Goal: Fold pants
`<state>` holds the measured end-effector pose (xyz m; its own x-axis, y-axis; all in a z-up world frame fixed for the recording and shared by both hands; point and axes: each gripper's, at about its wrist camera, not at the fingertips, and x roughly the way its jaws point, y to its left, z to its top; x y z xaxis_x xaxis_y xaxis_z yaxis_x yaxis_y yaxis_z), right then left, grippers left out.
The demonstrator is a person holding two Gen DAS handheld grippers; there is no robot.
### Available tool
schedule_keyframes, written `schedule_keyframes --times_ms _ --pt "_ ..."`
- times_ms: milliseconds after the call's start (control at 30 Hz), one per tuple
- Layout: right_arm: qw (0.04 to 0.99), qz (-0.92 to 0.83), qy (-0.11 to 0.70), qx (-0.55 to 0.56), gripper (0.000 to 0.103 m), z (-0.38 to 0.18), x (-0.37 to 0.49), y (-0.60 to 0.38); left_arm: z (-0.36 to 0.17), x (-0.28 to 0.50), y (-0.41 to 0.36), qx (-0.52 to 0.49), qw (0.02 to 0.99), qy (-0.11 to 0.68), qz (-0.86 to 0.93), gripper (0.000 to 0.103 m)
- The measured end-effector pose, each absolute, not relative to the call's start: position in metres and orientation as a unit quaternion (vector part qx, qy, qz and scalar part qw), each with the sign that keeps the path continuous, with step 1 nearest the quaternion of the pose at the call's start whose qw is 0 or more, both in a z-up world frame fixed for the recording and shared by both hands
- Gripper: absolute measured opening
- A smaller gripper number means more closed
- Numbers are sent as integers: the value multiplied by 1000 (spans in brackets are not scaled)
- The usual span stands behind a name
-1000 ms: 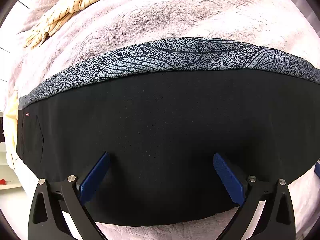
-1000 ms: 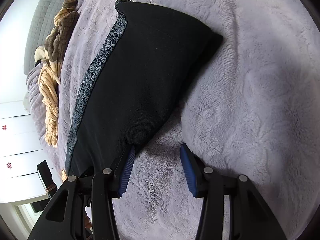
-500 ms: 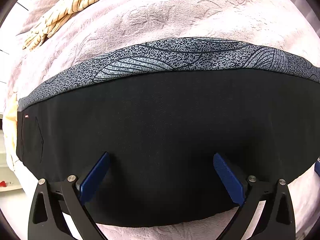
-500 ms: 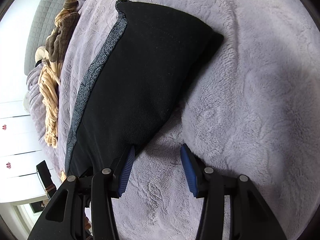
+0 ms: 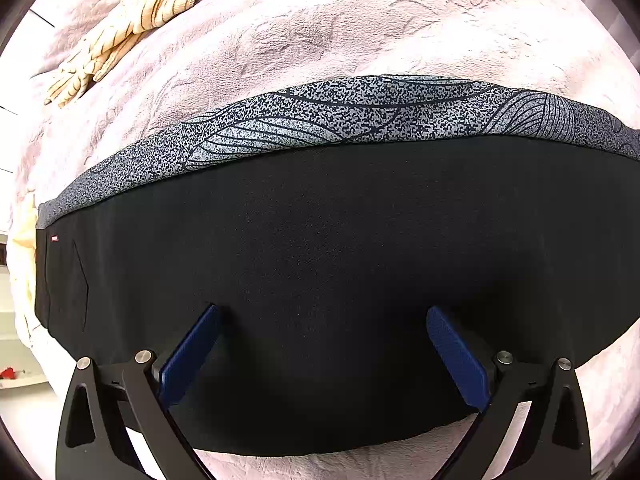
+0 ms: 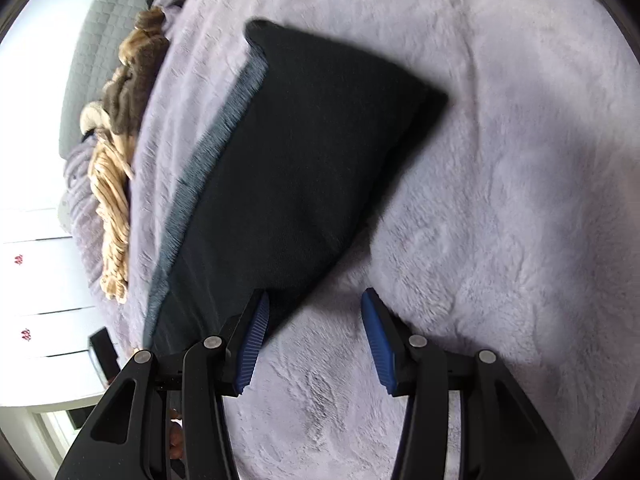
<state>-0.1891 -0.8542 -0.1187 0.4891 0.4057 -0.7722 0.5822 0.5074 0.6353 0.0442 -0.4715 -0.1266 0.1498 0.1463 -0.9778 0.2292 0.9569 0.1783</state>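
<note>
Black pants [image 5: 320, 264] with a grey patterned side stripe [image 5: 340, 120] lie flat in a long band on a plush lilac blanket [image 5: 360, 32]. My left gripper [image 5: 323, 312] is open and empty, its blue fingers spread just above the middle of the black cloth. In the right wrist view the pants [image 6: 304, 160] run away to the upper left, ending in a squared end. My right gripper [image 6: 314, 300] is open and empty, over the blanket [image 6: 500, 200] beside the pants' near edge, its left finger [image 6: 252, 344] over that edge.
A cream striped garment [image 5: 132, 20] lies at the back left of the bed; it also shows with a brown garment [image 6: 132, 80] in the right wrist view. A grey quilted headboard [image 6: 96, 40] and white cabinets [image 6: 36, 280] stand beyond.
The right wrist view is now blurred and the pants have shifted slightly in it, so the right gripper is moving. The left gripper has barely moved. Both stay open.
</note>
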Motion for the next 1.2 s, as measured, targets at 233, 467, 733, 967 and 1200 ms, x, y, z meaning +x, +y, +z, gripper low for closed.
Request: schedule_keyframes --times_ms 233,467,733,967,1200 --pt "705 -68 475 522 52 -129 -178 -876 -125 41 -477 150 744 650 -33 103" --pt "729 -1 423 539 54 -111 -163 -879 -109 48 -480 129 731 670 -36 103" --pt "719 -13 435 542 49 -138 -157 -886 -109 107 -556 170 774 606 -67 103" --pt "711 -15 446 544 46 -137 -156 -888 -97 107 -562 159 777 604 -76 103" --pt "744 -46 425 514 18 -110 -154 -876 -111 34 -573 141 745 625 -186 103"
